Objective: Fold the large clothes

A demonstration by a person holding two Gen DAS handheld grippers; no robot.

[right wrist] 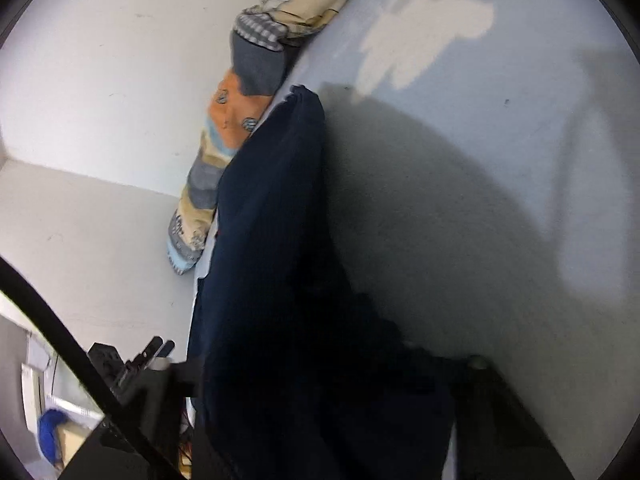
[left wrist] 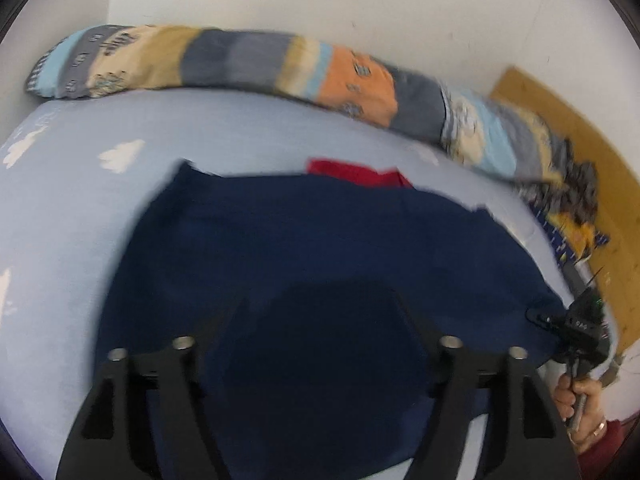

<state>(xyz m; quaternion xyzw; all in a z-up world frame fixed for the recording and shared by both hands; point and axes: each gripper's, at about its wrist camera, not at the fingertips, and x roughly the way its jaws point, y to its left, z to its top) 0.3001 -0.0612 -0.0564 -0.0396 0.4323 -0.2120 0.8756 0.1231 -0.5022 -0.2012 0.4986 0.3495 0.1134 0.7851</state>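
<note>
The bed sheet (left wrist: 72, 208) is lying wide and smooth, a pale blue cotton with white cloud shapes printed on it. On top of it the navy garment (left wrist: 320, 240) is spreading out as one big soft, matte sheet of cloth with an uneven far edge, and a strip of red cloth (left wrist: 352, 170) is peeking out from under that edge. Along the white wall (left wrist: 360, 0) a long stuffed bolster (left wrist: 240, 64) is resting, sewn from patches of grey, sand, orange and light blue. The left gripper (left wrist: 320, 312) is hanging above the garment with its black jaws spread apart and nothing between them. Only the left wrist view is showing the person's hand (left wrist: 580, 404) gripping the other tool at the garment's right edge. The right wrist view is showing the same garment (right wrist: 280, 240) from the side, rising as a thick dark fold close to the lens; the right gripper (right wrist: 328, 364) is buried in this cloth, and I cannot tell if it is clenching it.
</note>
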